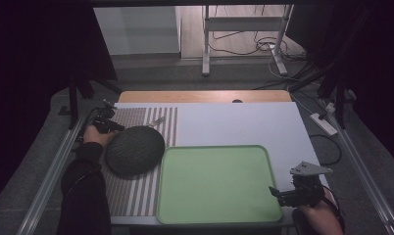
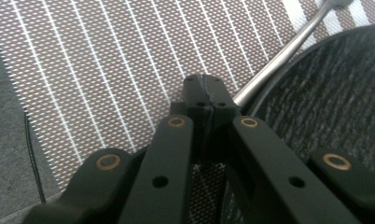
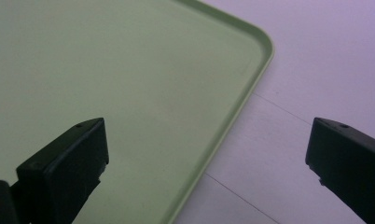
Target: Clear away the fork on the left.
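one green tray (image 1: 217, 183), one dark mesh dome (image 1: 135, 150); left claw (image 2: 205, 91) closed, right claw (image 3: 206, 154) agape

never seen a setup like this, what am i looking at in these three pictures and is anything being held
A person sits at a table holding a hand-operated two-jaw gripper in each hand; there is no robot arm. The high view looks down from above. The other two come from cameras riding on each gripper, looking along its black jaws.

On the table lie a striped placemat, a dark woven dome-shaped cover on it, a metal utensil handle running under the cover's edge, and an empty green tray.

The left gripper sits at the cover's edge with jaws closed together; whether it pinches anything is not clear. The right gripper is open over the tray's corner, holding nothing.
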`<state>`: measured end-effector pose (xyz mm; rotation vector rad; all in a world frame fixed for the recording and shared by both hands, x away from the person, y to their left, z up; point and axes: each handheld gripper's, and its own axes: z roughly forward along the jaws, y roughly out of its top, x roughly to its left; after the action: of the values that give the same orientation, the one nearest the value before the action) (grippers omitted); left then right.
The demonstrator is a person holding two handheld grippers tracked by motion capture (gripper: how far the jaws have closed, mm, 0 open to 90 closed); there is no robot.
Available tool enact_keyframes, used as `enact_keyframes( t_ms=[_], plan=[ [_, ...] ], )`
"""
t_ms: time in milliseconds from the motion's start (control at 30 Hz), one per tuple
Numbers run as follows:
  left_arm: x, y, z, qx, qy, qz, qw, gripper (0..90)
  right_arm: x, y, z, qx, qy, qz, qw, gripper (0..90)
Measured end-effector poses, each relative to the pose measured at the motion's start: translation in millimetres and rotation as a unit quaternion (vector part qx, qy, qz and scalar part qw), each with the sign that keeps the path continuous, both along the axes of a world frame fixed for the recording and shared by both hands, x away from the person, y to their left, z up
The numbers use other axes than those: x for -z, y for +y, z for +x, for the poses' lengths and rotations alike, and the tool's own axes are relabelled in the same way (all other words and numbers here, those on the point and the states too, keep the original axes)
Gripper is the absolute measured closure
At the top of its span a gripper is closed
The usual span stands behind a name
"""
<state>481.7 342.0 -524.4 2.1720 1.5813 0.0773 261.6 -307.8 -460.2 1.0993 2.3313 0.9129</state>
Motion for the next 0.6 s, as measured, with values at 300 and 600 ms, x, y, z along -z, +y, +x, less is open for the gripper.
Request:
enact_keyframes(
  t_ms=[300, 600],
  plan=[
    [-10.5, -1.6, 7.6, -0.026, -0.02, -0.008, 0.9994, 65.1, 0.0, 0.2, 0.4, -0.001, 0.001, 0.001, 1.0, 0.0],
    [-15.6, -30.9, 21.2, -0.011, -0.048, -0.018, 0.9986, 25.1, 0.0, 0.1, 0.2, -0.002, 0.0, 0.0, 1.0, 0.0]
  ],
)
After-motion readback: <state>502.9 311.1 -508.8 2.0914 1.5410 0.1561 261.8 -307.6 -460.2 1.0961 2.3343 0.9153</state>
